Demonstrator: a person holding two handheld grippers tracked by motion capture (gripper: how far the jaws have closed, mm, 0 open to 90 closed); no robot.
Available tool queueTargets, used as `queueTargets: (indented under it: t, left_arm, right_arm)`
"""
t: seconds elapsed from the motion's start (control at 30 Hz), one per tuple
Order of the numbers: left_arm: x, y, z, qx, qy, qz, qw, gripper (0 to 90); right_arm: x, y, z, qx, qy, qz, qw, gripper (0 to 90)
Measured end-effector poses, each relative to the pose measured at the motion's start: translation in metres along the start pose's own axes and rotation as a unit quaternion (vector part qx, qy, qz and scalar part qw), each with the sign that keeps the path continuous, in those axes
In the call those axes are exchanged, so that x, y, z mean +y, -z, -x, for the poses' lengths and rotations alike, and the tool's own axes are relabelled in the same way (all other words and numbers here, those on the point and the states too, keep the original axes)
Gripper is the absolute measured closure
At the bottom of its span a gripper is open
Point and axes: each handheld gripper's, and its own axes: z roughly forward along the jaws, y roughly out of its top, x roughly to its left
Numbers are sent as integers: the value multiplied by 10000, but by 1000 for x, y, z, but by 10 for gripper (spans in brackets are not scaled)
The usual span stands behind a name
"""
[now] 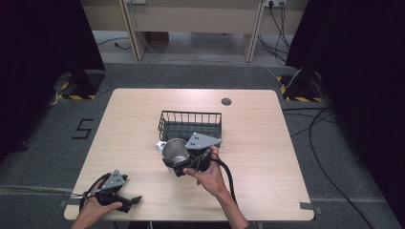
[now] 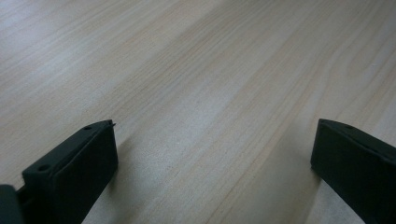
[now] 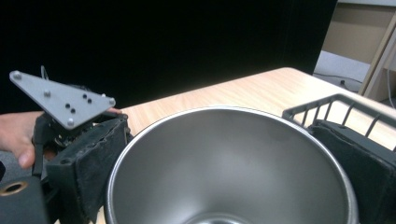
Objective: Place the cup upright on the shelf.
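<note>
So you've got one steel bowl [image 1: 175,150], one black wire basket [image 1: 190,125] and two grippers on the tabletop [image 1: 267,157], that's the whole inventory.

Your right gripper [image 1: 191,160] is holding the bowl. In the right gripper view the bowl [image 3: 229,163] sits squarely between the two black jaws, one pressed against its outside on each side, so they're closed as far as the bowl allows. Its open mouth faces the camera and it looks empty. From the high view the bowl is tipped on its side near the middle of the tabletop, right at the near edge of the basket; touching it or just short of it, I can't tell. The basket [image 3: 336,109] shows just behind the bowl's rim.

Your left gripper [image 1: 114,191] is down by the near left corner of the tabletop, well apart from the bowl. In the left gripper view its jaws stand wide apart with nothing but bare wood [image 2: 210,93] between them.
</note>
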Motion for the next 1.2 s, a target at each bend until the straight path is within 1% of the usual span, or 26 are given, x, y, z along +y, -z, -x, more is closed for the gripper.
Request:
queueTargets:
  t: [0.07, 0.1, 0.27, 0.3, 0.33, 0.43, 0.57, 0.67, 0.7, 0.77, 0.97, 1.13, 1.2]
  left_arm:
    - [0, 0, 0, 0, 2, 0, 10000, 0]
    - [0, 0, 0, 0, 2, 0, 10000, 0]
    - [0, 0, 0, 1, -1, 4, 10000, 0]
    - [0, 0, 0, 1, -1, 4, 10000, 0]
    - [0, 0, 0, 1, -1, 3, 10000, 0]
    - [0, 0, 0, 0, 6, 11, 10000, 0]
    - [0, 0, 0, -2, 9, 6, 10000, 0]
    - [0, 0, 0, -2, 11, 3, 10000, 0]
    - [0, 0, 0, 0, 5, 3, 10000, 0]
    - [0, 0, 0, 0, 3, 3, 10000, 0]
    - [0, 0, 0, -3, 1, -6, 10000, 0]
    - [0, 0, 0, -3, 5, 0, 10000, 0]
    - [0, 0, 0, -3, 6, -2, 10000, 0]
  right_arm:
    - [6, 3, 4, 17, 14, 14, 10000, 62]
    - [6, 3, 4, 17, 14, 14, 10000, 62]
    - [19, 8, 13, -51, 45, 23, 10000, 62]
    - [19, 8, 13, -51, 45, 23, 10000, 62]
    - [25, 10, 17, -69, 41, 57, 10000, 62]
    - [32, 13, 23, -96, 37, 108, 9999, 62]
    - [46, 17, 32, -135, 75, 106, 9998, 62]
    - [50, 18, 36, -173, 93, 105, 9998, 62]
    - [53, 19, 41, -220, 118, 96, 9996, 62]
    - [54, 19, 47, -253, 127, 98, 9996, 62]
    - [59, 18, 62, -296, 64, 81, 9995, 62]
    - [63, 15, 74, -299, -10, 128, 9995, 62]
    - [65, 13, 78, -312, 0, 125, 9994, 62]
